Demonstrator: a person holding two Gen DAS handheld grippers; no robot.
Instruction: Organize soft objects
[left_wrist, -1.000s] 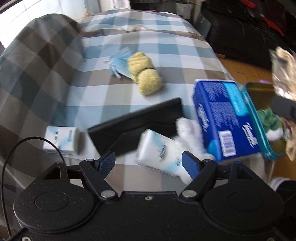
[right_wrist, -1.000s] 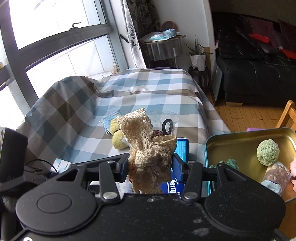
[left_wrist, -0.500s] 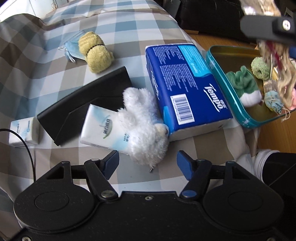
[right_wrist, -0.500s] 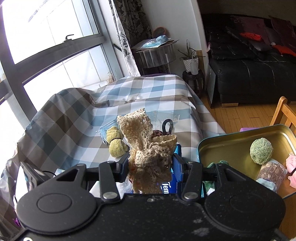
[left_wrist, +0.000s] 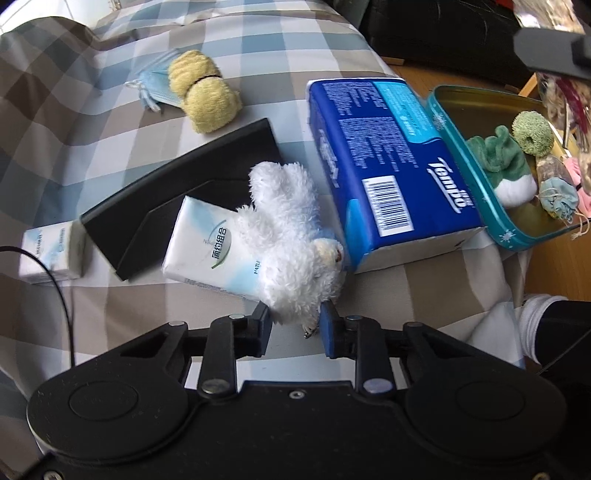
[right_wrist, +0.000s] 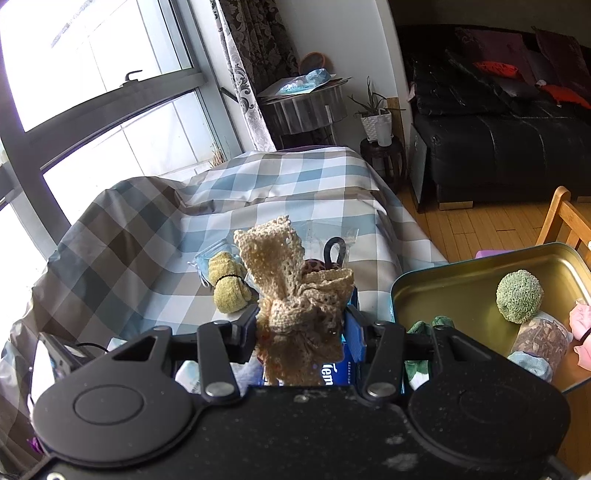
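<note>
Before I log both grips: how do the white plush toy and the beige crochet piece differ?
The white plush toy is fluffy; the beige crochet piece is open-knit. The toy lies on the checked cloth, left gripper pinching its end; the crochet piece hangs lifted in the right gripper. Both are gripped.

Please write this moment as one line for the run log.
left gripper: just closed on white plush | right gripper: holds crochet cloth | tin: partly filled
</note>
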